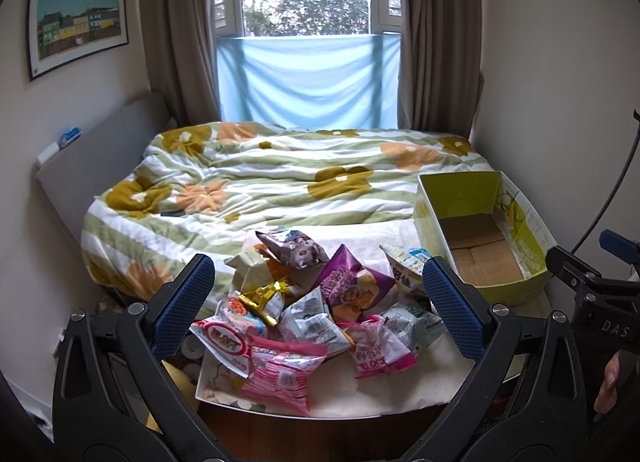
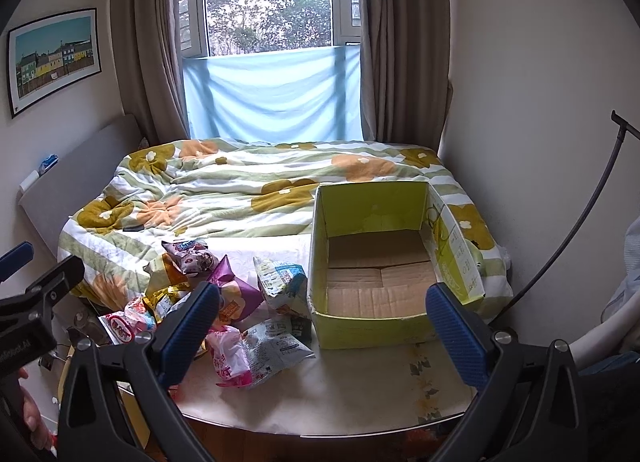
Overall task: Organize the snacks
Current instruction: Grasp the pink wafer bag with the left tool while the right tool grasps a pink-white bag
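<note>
Currently the left gripper (image 1: 319,294) hangs wide open and empty over the heap of snack packets (image 1: 304,310), which lies on the table (image 1: 400,386) just left of the green cardboard box (image 1: 480,238). Likewise spread wide and holding nothing, the right gripper (image 2: 322,326) faces the box's near wall; the box has only bare cardboard inside.

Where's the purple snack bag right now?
The purple foil snack bag sits mid-pile on the table, left of the empty yellow-green cardboard box; in the right wrist view it shows beside the left finger.
</note>
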The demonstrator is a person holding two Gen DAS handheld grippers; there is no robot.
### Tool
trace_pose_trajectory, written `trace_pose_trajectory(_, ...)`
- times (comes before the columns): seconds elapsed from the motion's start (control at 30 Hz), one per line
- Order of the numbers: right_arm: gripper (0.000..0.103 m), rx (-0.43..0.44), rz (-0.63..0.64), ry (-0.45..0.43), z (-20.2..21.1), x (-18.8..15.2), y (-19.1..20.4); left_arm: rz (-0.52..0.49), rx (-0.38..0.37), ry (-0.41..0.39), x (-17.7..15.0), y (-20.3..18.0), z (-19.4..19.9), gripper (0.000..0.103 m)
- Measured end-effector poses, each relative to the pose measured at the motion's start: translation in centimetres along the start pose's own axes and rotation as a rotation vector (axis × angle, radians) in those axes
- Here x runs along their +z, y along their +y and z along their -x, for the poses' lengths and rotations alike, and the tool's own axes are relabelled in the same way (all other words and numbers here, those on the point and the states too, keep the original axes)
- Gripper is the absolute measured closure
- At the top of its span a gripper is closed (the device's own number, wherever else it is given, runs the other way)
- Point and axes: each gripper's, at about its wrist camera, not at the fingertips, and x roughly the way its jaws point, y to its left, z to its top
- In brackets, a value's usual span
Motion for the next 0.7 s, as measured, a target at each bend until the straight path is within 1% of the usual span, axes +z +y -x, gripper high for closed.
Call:
trace_pose_trajectory(0.1,0.0,0.022,0.021,0.025,-0.7,-0.3,0.4,0.041,0.016,0.023,-0.4,0.8,-0.7,0.001)
trace_pose_trajectory(0.2,0.0,0.07,0.045,0.078,-2.1,-1.1,0.5,0.082,0.054,0.081,-1.8,1.6,-2.0,0.001)
trace_pose_trajectory(0.33,0.0,0.144,0.103,0.139,-4.4,-2.6,1.0,0.141,0.088,0.155,-4.8,2.7,-3.7,0.001)
trace_pose_trajectory(0.4,0.0,0.178,0.142,0.152,-5.6,-3.5,1.5,0.154,0.097,0.193,-7.0,3.2,-4.9,0.001)
trace_pose_trajectory(0.53,0.0,0.236,0.207,0.186,-8.6,-5.0,2.9,0.149,0.104,0.271,-11.3,3.9,-7.7,0.001)
trace_pose_trajectory(0.63,0.0,0.275,0.239,0.213,-10.2,-6.2,4.1,0.108,0.103,0.303,-14.0,4.2,-9.9,0.001)
trace_pose_trajectory(0.7,0.0,0.291,0.271,0.225,-11.5,-7.2,5.2,0.07,0.106,0.316,-15.3,4.0,-11.3,0.001)
